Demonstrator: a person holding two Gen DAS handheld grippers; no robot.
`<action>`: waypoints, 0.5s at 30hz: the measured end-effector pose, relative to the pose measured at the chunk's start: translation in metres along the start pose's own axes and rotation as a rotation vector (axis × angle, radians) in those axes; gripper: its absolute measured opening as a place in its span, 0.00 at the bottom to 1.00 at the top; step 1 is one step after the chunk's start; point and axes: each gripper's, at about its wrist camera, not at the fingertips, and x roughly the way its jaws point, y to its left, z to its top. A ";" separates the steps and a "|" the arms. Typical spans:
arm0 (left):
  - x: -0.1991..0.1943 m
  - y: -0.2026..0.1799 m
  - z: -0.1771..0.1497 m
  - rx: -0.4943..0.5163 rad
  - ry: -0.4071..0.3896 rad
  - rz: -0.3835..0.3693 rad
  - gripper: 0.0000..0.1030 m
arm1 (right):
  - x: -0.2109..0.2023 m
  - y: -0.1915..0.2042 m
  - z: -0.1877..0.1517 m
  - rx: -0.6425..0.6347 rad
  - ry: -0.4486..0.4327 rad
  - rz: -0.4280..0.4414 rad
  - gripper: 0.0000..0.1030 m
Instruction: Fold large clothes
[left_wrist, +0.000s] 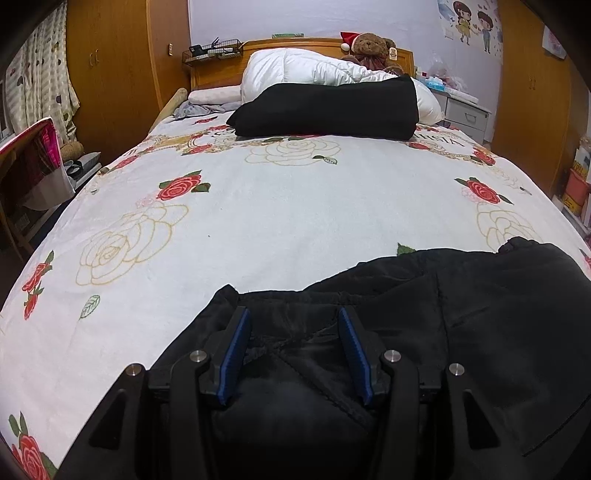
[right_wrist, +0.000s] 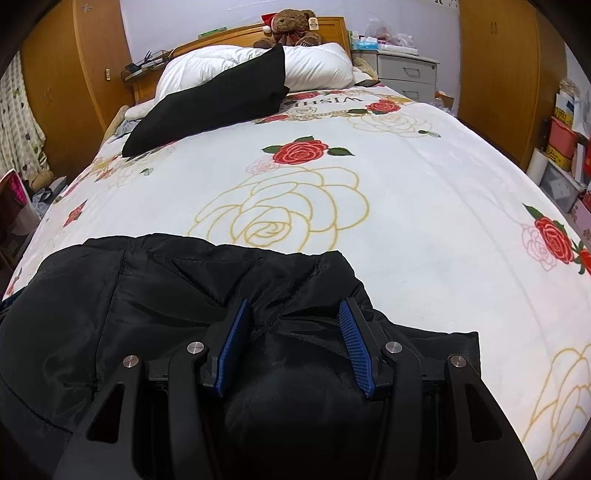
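With blue pads spread apart over bunched black fabric, the left gripper (left_wrist: 293, 328) and right gripper (right_wrist: 295, 325) both sit above the near end of the black jacket (right_wrist: 155, 295); pads clear of the cloth, nothing clamped. Jacket lies crumpled at the near edge of the rose-print bedspread (left_wrist: 277, 206). Further up the bed: folded black garment (left_wrist: 328, 110) leaning on a white duvet (left_wrist: 295, 70), teddy bear (left_wrist: 371, 48) at the wooden headboard (left_wrist: 218, 70).

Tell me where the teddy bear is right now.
The teddy bear sits at the far end of the bed against the wooden headboard, behind the white duvet, top centre in both wrist views.
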 end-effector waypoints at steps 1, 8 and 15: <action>0.001 0.000 0.000 0.001 0.000 0.001 0.51 | 0.001 0.000 0.000 0.002 0.000 0.002 0.49; 0.005 0.001 0.000 -0.013 -0.003 -0.009 0.51 | 0.004 -0.001 0.000 0.006 -0.002 0.003 0.49; 0.006 0.001 0.002 -0.009 0.014 -0.006 0.51 | 0.004 0.002 0.006 -0.007 0.032 -0.023 0.49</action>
